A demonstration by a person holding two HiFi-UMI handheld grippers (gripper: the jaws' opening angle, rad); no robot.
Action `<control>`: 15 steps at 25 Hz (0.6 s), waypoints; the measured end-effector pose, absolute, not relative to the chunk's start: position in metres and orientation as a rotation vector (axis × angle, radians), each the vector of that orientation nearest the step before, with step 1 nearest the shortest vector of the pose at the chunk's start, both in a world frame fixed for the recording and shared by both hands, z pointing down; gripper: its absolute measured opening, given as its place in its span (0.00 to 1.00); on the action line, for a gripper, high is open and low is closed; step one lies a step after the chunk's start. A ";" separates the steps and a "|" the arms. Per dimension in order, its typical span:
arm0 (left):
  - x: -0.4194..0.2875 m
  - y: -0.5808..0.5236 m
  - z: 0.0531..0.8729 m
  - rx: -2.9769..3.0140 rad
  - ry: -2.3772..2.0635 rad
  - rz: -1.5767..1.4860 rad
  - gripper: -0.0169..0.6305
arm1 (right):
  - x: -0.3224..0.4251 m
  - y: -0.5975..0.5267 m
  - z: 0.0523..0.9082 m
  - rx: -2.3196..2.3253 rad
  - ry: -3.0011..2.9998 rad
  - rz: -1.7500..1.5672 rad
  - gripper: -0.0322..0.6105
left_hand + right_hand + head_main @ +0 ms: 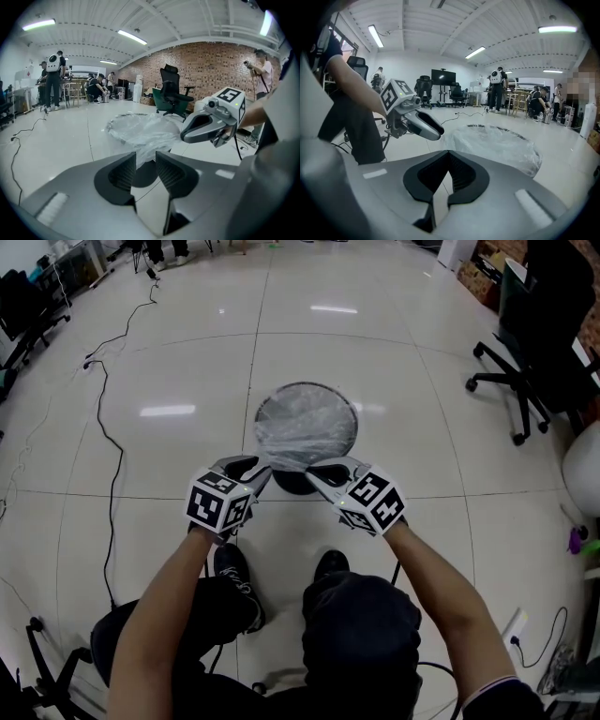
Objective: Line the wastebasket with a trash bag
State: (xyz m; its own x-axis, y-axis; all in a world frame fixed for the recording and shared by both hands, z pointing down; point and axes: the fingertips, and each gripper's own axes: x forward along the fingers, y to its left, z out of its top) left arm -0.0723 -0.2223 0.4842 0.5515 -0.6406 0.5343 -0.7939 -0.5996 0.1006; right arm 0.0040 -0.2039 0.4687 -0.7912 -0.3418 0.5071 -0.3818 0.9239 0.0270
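A round wastebasket (289, 484) stands on the floor just ahead of me, its mouth covered by a clear trash bag (306, 427). The bag's near edge is drawn out into a tongue toward me. My left gripper (265, 468) holds that tongue: in the left gripper view the plastic (140, 131) narrows into the left gripper (146, 159) between its ribbed pads. My right gripper (315, 472) hovers beside it at the near rim. In the right gripper view the right gripper (449, 153) has its tips together with nothing between them, and the bag (497, 145) lies beyond.
A black office chair (534, 343) stands at the far right, and a cable (108, 427) runs across the floor at the left. My knees and shoes (234, 568) are close below the grippers. People (52, 79) stand far off by tables.
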 end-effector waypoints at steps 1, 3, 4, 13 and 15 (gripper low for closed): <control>-0.073 -0.222 0.484 2.456 -1.183 0.647 0.23 | 0.006 -0.200 0.471 0.506 -2.555 0.111 0.05; -0.073 -0.220 0.485 2.451 -1.182 0.648 0.23 | 0.011 -0.194 0.478 0.491 -2.540 0.132 0.05; -0.072 -0.219 0.485 2.451 -1.179 0.651 0.23 | 0.014 -0.191 0.483 0.488 -2.531 0.143 0.05; -0.074 -0.220 0.499 2.417 -1.181 0.694 0.23 | 0.035 -0.195 0.526 0.530 -2.485 0.256 0.05; -0.072 -0.220 0.504 2.407 -1.172 0.709 0.23 | 0.040 -0.197 0.536 0.540 -2.475 0.283 0.05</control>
State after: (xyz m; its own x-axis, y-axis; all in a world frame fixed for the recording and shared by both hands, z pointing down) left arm -0.0722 -0.2199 0.5044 0.5276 -0.6173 0.5836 -0.8034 -0.5859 0.1065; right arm 0.0401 -0.1967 0.5356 -0.7475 -0.3143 0.5852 -0.4381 0.8955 -0.0787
